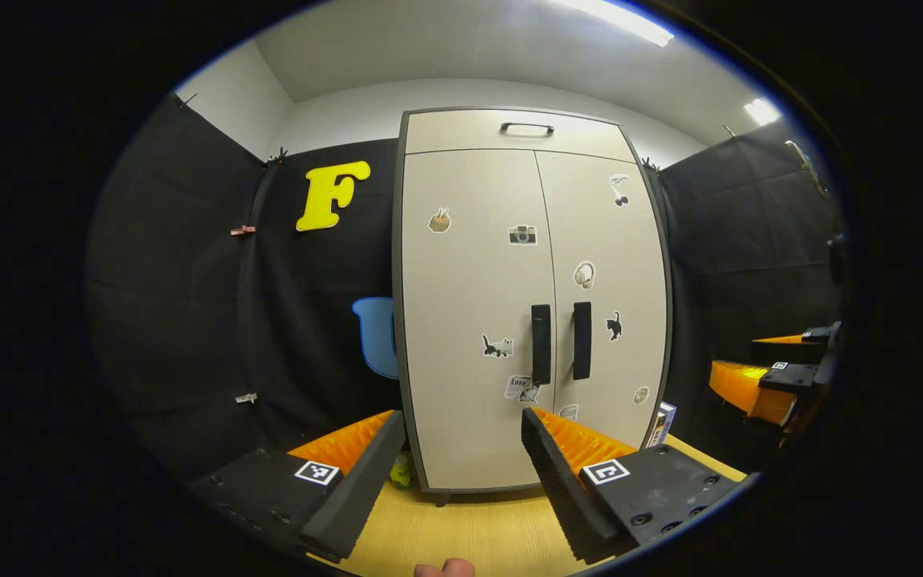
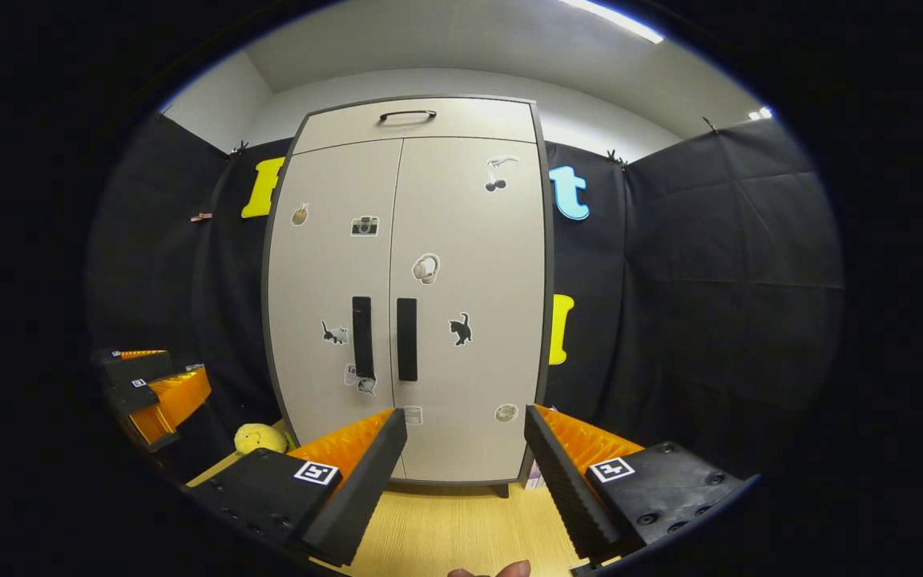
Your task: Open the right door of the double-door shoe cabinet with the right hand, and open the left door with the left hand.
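Doors of the shoe cabinet [image 1: 534,296] are both flat shut, so nothing of the task is done yet. The cabinet stands upright on the table [image 1: 469,537] against the black cloth wall. The left door [image 1: 473,320] and the right door [image 1: 610,296] meet at a thin seam down the middle. Two dark upright handles sit just beside that seam: the left handle [image 1: 541,344] and the right handle [image 1: 582,340]. Neither is touched.

The left tongs [image 1: 461,457] are spread wide with nothing between them, well short of the cabinet and pointing at its lower part. The right tongs [image 2: 465,457] are spread wide and empty too, facing the cabinet from the table side. In the left gripper view they show at the far right edge, well apart from the doors.

Both steps appear to be left: the right tongs have to reach the right handle [image 2: 406,339] and swing the right door [image 2: 469,304] out, then the left tongs do likewise with the left handle [image 2: 362,337] on the left door [image 2: 333,312]. A small yellow toy [image 2: 259,437] lies near the cabinet's left foot; it looks clear of the door's swing, though that is hard to judge.
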{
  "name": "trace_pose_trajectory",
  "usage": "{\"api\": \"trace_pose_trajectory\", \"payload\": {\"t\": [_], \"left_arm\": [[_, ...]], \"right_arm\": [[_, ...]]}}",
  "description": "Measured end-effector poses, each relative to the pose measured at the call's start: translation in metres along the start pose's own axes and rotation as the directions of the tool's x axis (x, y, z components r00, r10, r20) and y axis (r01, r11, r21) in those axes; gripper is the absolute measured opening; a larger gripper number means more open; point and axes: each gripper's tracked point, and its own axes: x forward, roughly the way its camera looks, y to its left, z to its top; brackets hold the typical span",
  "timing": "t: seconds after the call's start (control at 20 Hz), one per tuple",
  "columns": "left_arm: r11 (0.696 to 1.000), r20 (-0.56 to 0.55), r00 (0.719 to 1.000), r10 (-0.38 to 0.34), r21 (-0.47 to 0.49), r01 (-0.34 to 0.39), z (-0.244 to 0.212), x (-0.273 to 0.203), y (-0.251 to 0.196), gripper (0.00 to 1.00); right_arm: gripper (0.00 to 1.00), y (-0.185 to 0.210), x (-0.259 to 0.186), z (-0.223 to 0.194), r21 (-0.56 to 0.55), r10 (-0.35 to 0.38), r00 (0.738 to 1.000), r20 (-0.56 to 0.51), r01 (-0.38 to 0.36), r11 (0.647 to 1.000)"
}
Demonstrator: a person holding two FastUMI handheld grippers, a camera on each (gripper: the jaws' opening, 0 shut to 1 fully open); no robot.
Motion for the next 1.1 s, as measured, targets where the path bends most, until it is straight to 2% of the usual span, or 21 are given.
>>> {"api": "trace_pose_trajectory", "payload": {"t": [0.45, 0.8, 1.1], "left_arm": [[1.0, -0.021, 1.0, -0.01, -0.015, 0.009, -0.012, 0.007, 0.008, 0.95], [1.0, -0.048, 0.999, -0.007, -0.029, 0.005, -0.028, 0.019, 0.019, 0.95], [1.0, -0.074, 0.997, 0.013, -0.022, -0.015, -0.04, 0.025, 0.034, 0.94]], "right_arm": [[0.98, 0.023, 0.057, 0.015, -0.01, 0.031, 1.0, 0.003, -0.031, 0.999], [0.98, 0.058, 0.137, 0.015, -0.047, 0.045, 0.999, -0.01, -0.046, 0.998], [0.98, 0.078, 0.203, -0.006, 0.016, 0.054, 0.997, -0.06, -0.053, 0.998]]}}
